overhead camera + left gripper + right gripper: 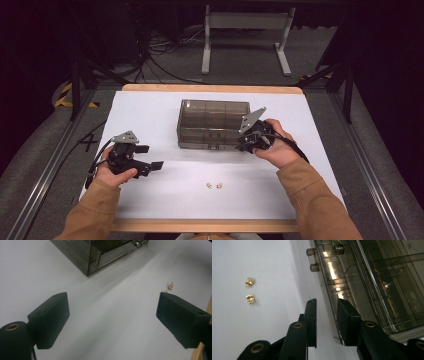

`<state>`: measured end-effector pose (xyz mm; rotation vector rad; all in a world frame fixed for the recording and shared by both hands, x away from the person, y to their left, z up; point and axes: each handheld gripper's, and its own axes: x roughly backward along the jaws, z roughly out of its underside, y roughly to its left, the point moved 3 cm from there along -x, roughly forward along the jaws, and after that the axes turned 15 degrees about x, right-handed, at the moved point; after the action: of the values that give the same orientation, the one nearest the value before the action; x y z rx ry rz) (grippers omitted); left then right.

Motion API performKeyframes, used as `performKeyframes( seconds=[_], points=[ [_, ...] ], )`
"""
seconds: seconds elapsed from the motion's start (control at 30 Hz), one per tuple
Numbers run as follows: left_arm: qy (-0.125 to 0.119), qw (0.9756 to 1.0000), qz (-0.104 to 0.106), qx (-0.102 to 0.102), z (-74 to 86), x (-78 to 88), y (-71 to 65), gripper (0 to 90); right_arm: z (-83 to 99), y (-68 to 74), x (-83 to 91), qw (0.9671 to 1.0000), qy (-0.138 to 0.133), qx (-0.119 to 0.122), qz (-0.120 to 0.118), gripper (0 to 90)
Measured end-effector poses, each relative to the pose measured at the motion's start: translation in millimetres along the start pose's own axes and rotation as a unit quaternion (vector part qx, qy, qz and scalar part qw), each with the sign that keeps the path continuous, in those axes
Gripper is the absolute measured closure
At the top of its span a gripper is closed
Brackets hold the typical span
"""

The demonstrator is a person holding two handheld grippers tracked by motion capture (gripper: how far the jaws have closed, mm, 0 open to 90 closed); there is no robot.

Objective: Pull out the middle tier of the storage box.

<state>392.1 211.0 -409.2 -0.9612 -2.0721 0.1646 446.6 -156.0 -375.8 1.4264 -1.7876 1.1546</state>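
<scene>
No legible text or labels anywhere

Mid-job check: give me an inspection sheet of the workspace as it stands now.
Surface: white sheet on a wood-edged table.
Job's things: smoky clear box, lid edge between the right jaws; whether pinched, cannot tell.
Clutter: two gold bits on the sheet near the front edge.
Grippers: left hand-held gripper open, empty; right hand-held gripper narrow at the box's front corner.
Cables: one trails from each gripper; more on the floor behind.
Surroundings: dark room, grey frame legs.

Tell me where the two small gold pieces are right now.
In the high view, the two small gold pieces lie side by side on the white table, near its front edge, in front of the smoky plastic box and between both hands.
</scene>
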Motion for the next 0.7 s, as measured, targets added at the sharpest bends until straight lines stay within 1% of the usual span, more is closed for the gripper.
performKeyframes(
  seconds=[0.07,0.13,0.17,0.2,0.27,0.3,0.57,0.63,0.7],
  points=[
    [0.001,1.0,0.001,-0.001,-0.1,0.3,0.2,11.8,0.2,-2.0,-3.0,0.9999,0.01,0.006,0.004,71.2],
    [0.001,1.0,0.002,0.0,-0.1,0.4,0.3,11.8,0.1,-2.3,-4.6,0.9999,0.01,0.007,0.003,71.4],
    [0.001,1.0,0.002,-0.001,-0.1,0.4,0.4,11.8,0.2,-2.9,-7.1,0.9998,0.019,0.006,0.004,71.9],
    [0.001,1.0,0.002,0.0,0.0,0.4,0.3,11.8,0.2,-2.9,-7.1,0.9998,0.019,0.006,0.004,71.9],
    [0.0,1.0,0.002,0.0,0.0,0.6,0.4,11.8,0.7,-3.9,-10.8,0.9996,0.026,0.009,0.0,73.2],
    [-0.001,1.0,0.003,0.0,-0.1,0.6,0.4,11.8,0.9,-3.6,-11.4,0.9995,0.03,0.005,-0.001,73.4],
    [0.001,1.0,0.002,0.0,0.0,0.3,0.2,11.8,2.3,-4.5,-18.9,0.9991,0.04,0.007,-0.012,74.1],
    [0.002,1.0,0.003,0.0,0.0,0.1,0.1,11.8,2.7,-3.8,-20.0,0.9988,0.047,0.001,-0.016,74.0],
    [0.002,1.0,0.003,0.0,0.0,0.1,0.2,11.8,3.3,-4.3,-21.4,0.9986,0.05,0.004,-0.018,74.1]
  ],
)
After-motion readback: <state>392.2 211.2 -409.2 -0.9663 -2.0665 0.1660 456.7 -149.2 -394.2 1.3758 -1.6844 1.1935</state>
